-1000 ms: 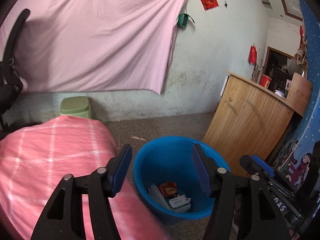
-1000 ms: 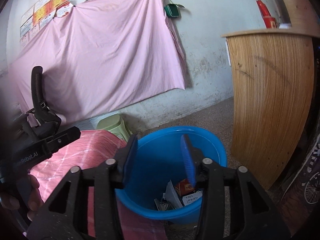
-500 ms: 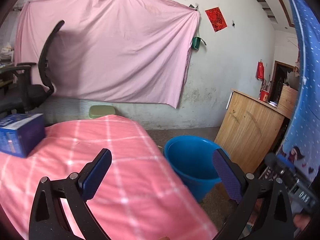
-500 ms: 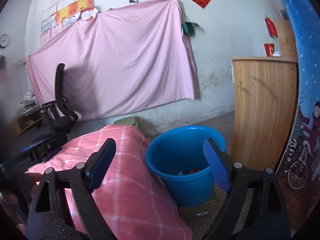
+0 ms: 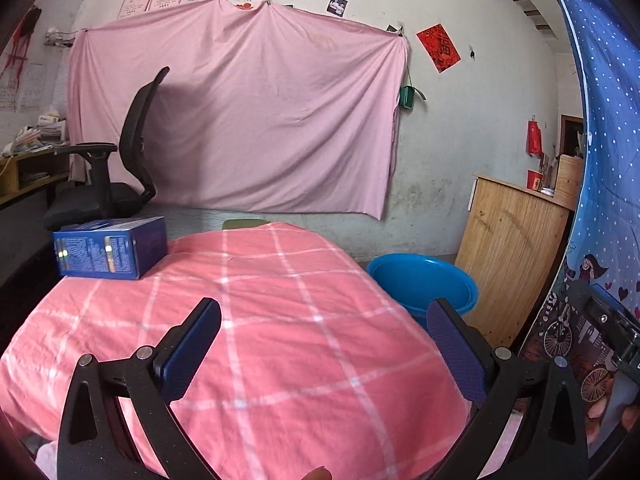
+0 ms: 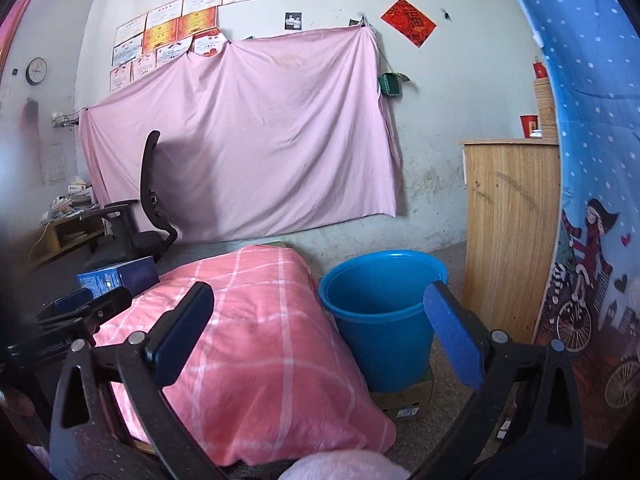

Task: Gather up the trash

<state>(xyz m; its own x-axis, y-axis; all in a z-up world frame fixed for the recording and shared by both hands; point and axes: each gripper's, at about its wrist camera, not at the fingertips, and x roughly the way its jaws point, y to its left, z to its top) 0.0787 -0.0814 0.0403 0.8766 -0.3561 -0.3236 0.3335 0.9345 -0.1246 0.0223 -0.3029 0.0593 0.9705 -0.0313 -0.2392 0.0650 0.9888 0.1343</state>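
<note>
A blue bucket stands on the floor at the right of a table draped in a pink checked cloth. A blue carton lies on the cloth's far left corner. My left gripper hangs open over the near part of the cloth, nothing between its blue pads. My right gripper is open too, held back from the bucket and the table's right edge, and empty. In the right wrist view the left gripper shows at the far left.
A black office chair stands behind the table. A wooden cabinet rises right of the bucket, which rests on a flat cardboard box. A blue patterned curtain hangs at the far right. A pink sheet covers the back wall.
Both grippers have drawn back from over the bucket and opened wide. The bucket's contents have dropped out of sight, and the cloth-covered table and blue carton have come into view.
</note>
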